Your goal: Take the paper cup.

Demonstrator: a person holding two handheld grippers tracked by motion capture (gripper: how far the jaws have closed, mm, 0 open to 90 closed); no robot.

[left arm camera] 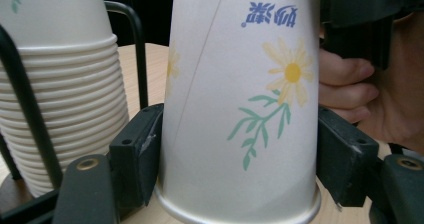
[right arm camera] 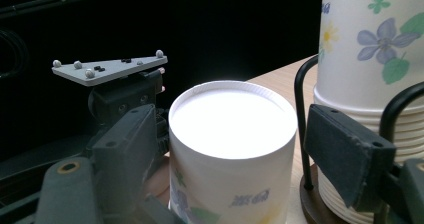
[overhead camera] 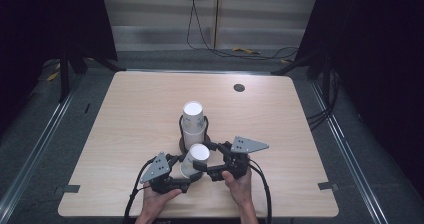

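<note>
- While the upside-down paper cup (overhead camera: 195,160) stands on the counter (overhead camera: 125,134) just in front of the cup stack (overhead camera: 193,124), both tools sit at it, one on each side.
- Left gripper (overhead camera: 184,180): in the left gripper view its fingers (left arm camera: 137,154) are closed nearly all the way and press on both sides of the cup's wall low down, near the rim that rests on the wood. This one has hold of the cup.
- Right gripper (overhead camera: 200,168): in the right gripper view its fingers (right arm camera: 350,151) stand apart with the cup's upper end between them; a clear gap shows on the stack side. On the other side I cannot tell whether the pad touches. Judged released, holding nothing.
- The stack sits nested, bottoms up, in a black wire holder (right arm camera: 302,99), just behind the single cup and near the right tool.
- Risk: the cup is thin paper. A harder squeeze from the left fingers would likely dent the wall or ovalise the rim.
- Risk: the grip is low and the cup leans a little in the left gripper view. A quick lift could let it pivot or slip out.
- Risk: the right tool lies close to the holder. A careless pull-back toward that side could catch the wire and rock the stack.
- Risk: if the right fingers drag on the cup's upper end while backing off, they could tug it out of the left grip.
</note>
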